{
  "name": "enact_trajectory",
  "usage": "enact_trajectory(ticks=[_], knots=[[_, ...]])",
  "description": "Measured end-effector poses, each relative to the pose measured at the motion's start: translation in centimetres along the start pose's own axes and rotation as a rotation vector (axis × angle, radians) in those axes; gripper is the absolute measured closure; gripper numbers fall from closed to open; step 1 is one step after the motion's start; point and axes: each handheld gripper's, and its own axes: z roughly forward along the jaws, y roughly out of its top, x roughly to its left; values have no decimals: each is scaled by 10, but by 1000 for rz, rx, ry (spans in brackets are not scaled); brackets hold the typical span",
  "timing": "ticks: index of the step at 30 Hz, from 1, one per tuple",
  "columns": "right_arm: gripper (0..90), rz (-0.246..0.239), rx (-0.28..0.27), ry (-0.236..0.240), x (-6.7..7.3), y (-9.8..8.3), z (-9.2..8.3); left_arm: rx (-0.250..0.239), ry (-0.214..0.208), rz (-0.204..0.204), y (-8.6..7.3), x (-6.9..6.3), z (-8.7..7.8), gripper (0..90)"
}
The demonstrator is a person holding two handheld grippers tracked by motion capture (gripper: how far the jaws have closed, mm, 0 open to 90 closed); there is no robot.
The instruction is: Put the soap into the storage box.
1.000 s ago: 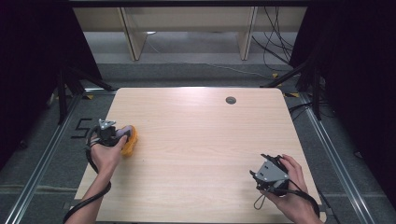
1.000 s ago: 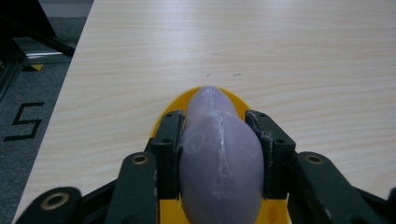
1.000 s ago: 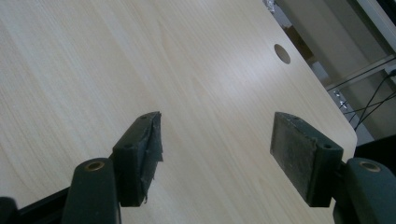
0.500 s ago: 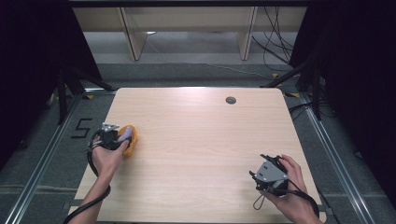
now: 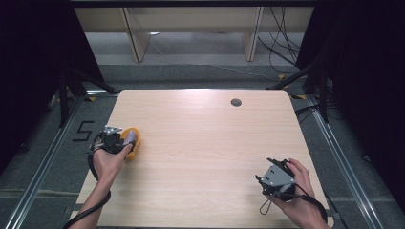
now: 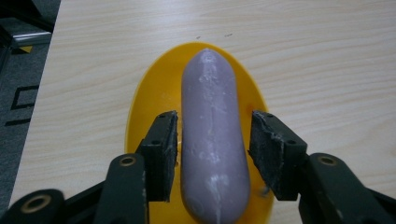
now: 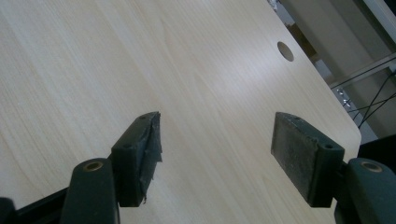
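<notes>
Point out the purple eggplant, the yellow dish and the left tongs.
purple eggplant (image 6: 212,135): left gripper view, mid-body.
yellow dish (image 6: 148,100): left gripper view, bare left wall.
left tongs (image 6: 212,156): left gripper view, midway between fingertips.

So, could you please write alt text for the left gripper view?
A purple eggplant lies in a yellow dish on a wooden table. The left gripper straddles it with jaws that have just been opening, pads off its sides.

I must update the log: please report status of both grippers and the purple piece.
Left gripper just opened, purple piece between its pads, lying in yellow dish. Right gripper open, empty. Nothing in way.
</notes>
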Motion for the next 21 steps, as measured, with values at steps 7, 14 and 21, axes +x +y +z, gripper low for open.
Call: enact_trajectory(ticks=[7,14,21], knots=[[333,13,-2,12,-1,-1,1,-62,-23,5,-9,3,-32,444],[331,16,-3,14,-1,-1,1,-102,-50,14,-30,0,-58,440],[331,16,-3,14,-2,-2,1,-96,-117,32,-66,-10,-67,434]])
